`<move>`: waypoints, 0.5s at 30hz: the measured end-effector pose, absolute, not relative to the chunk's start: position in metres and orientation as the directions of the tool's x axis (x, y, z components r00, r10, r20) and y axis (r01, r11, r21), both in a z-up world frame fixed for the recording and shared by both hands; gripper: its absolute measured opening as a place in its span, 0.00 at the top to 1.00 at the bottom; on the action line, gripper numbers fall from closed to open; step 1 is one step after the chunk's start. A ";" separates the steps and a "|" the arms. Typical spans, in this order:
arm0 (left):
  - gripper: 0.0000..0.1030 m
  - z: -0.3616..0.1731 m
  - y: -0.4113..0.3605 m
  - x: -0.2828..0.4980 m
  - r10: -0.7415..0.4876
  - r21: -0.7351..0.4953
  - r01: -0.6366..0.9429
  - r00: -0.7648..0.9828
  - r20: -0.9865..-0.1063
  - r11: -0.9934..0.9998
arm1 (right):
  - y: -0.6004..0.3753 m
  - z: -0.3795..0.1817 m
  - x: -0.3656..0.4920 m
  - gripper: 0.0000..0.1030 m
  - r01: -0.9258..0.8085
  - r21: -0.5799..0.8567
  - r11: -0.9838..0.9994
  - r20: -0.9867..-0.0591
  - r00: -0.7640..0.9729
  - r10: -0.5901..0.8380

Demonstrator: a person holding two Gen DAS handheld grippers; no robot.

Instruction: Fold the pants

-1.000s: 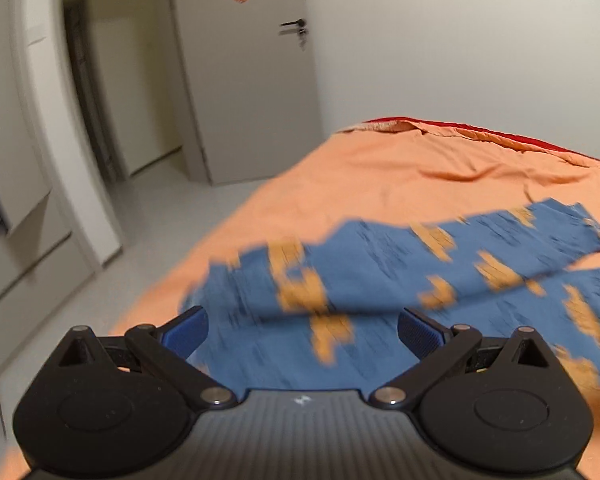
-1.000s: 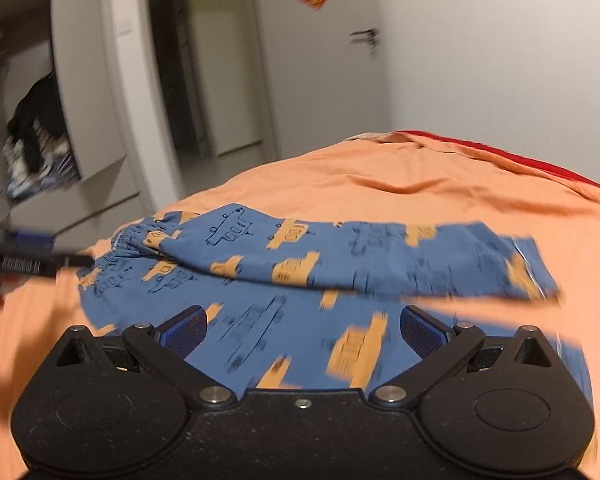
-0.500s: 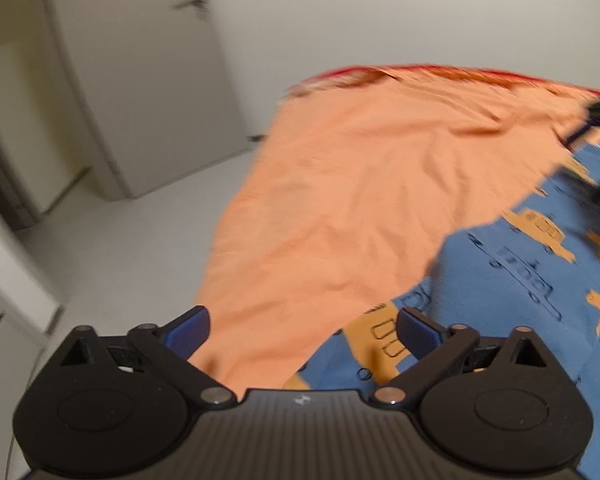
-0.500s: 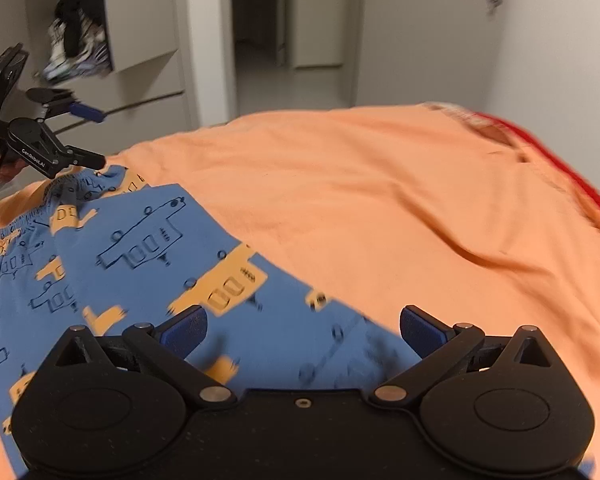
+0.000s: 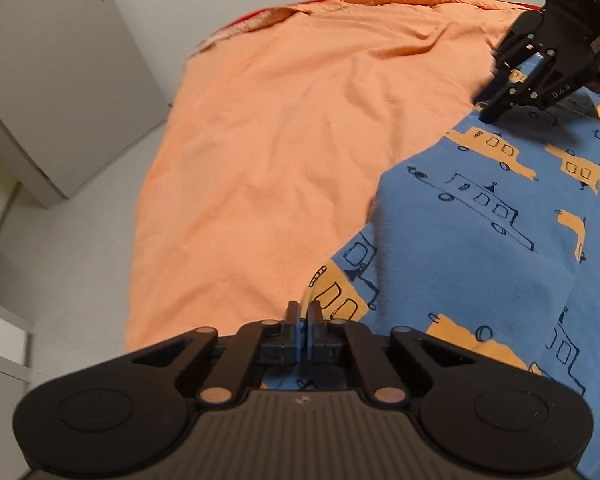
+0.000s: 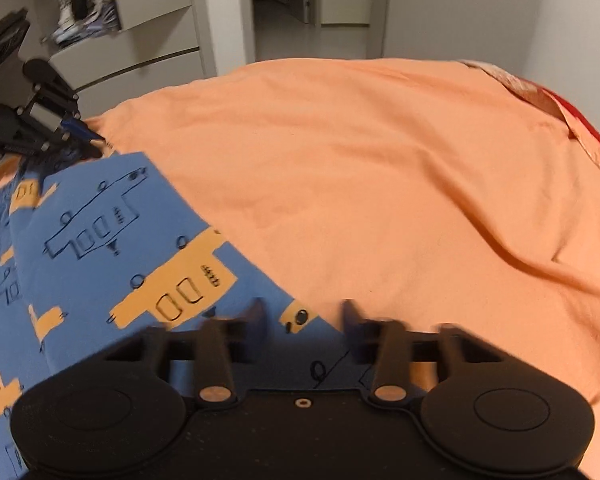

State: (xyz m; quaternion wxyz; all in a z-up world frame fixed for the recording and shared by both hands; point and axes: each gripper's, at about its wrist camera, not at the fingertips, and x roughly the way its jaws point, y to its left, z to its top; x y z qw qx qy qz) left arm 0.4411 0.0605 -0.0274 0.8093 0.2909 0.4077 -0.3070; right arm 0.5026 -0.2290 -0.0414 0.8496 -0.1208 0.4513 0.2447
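Observation:
Blue pants with orange vehicle prints (image 5: 480, 248) lie flat on an orange bed sheet (image 5: 280, 140). My left gripper (image 5: 303, 316) is shut on the near corner edge of the pants. My right gripper (image 6: 302, 314) is partly open, its fingers blurred, straddling the pants' edge (image 6: 148, 264) by an orange print. Each gripper shows in the other's view: the right one (image 5: 540, 52) at the top right over the pants' far corner, the left one (image 6: 40, 120) at the far left corner.
The orange sheet (image 6: 380, 168) covers the whole bed, with a red edge (image 6: 580, 124) at the far side. A white door (image 5: 60, 80) and pale floor (image 5: 72, 248) lie left of the bed. An open wardrobe with clothes (image 6: 88, 4) stands beyond the bed.
Both grippers came down to the pants' edge. The left one went from wide open to shut on the fabric. The right one's fingers have narrowed from wide open and are blurred.

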 end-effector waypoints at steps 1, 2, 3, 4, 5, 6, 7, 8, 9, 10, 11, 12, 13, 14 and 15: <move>1.00 -0.024 0.061 0.439 -0.252 0.228 0.712 0.500 -0.828 0.664 | -0.226 -0.041 0.501 0.90 -0.539 0.004 0.843 -0.829 0.470 0.304; 1.00 -0.020 0.062 0.437 -0.251 0.226 0.690 0.518 -0.818 0.687 | -0.223 -0.041 0.500 0.94 -0.552 -0.009 0.834 -0.834 0.464 0.299; 1.00 -0.015 0.064 0.435 -0.248 0.225 0.669 0.535 -0.807 0.709 | -0.219 -0.040 0.496 0.99 -0.565 -0.035 0.824 -0.834 0.471 0.288; 1.00 -0.008 0.066 0.433 -0.237 0.236 0.641 0.562 -0.792 0.730 | -0.217 -0.038 0.493 1.00 -0.571 -0.055 0.819 -0.830 0.482 0.281; 1.00 -0.002 0.068 0.431 -0.216 0.266 0.607 0.603 -0.768 0.749 | -0.216 -0.034 0.492 1.00 -0.564 -0.069 0.823 -0.822 0.499 0.273; 1.00 0.005 0.069 0.431 -0.205 0.285 0.584 0.632 -0.748 0.760 | -0.215 -0.028 0.491 1.00 -0.554 -0.087 0.828 -0.808 0.525 0.267; 1.00 0.012 0.071 0.431 -0.193 0.299 0.555 0.661 -0.725 0.776 | -0.214 -0.021 0.490 1.00 -0.542 -0.111 0.833 -0.789 0.558 0.258; 1.00 0.018 0.072 0.433 -0.177 0.314 0.522 0.691 -0.701 0.793 | -0.213 -0.013 0.491 1.00 -0.519 -0.144 0.843 -0.765 0.598 0.238; 1.00 0.024 0.074 0.435 -0.170 0.317 0.496 0.713 -0.681 0.808 | -0.212 -0.004 0.494 1.00 -0.493 -0.172 0.853 -0.740 0.636 0.218; 1.00 0.028 0.075 0.439 -0.163 0.316 0.469 0.732 -0.662 0.825 | -0.210 0.004 0.499 1.00 -0.462 -0.200 0.864 -0.712 0.675 0.196; 1.00 0.028 0.074 0.443 -0.152 0.314 0.447 0.742 -0.652 0.838 | -0.207 0.010 0.506 1.00 -0.431 -0.228 0.873 -0.686 0.707 0.169; 1.00 0.025 0.073 0.450 -0.137 0.317 0.434 0.744 -0.654 0.843 | -0.202 0.013 0.514 1.00 -0.408 -0.249 0.879 -0.669 0.728 0.148; 1.00 0.020 0.072 0.456 -0.121 0.324 0.426 0.742 -0.660 0.844 | -0.196 0.013 0.524 1.00 -0.390 -0.260 0.884 -0.668 0.733 0.127; 1.00 0.012 0.071 0.463 -0.105 0.328 0.419 0.736 -0.669 0.847 | -0.190 0.009 0.535 1.00 -0.375 -0.273 0.886 -0.678 0.728 0.100; 1.00 0.002 0.071 0.471 -0.087 0.328 0.412 0.724 -0.684 0.850 | -0.183 0.001 0.545 1.00 -0.365 -0.288 0.886 -0.693 0.717 0.070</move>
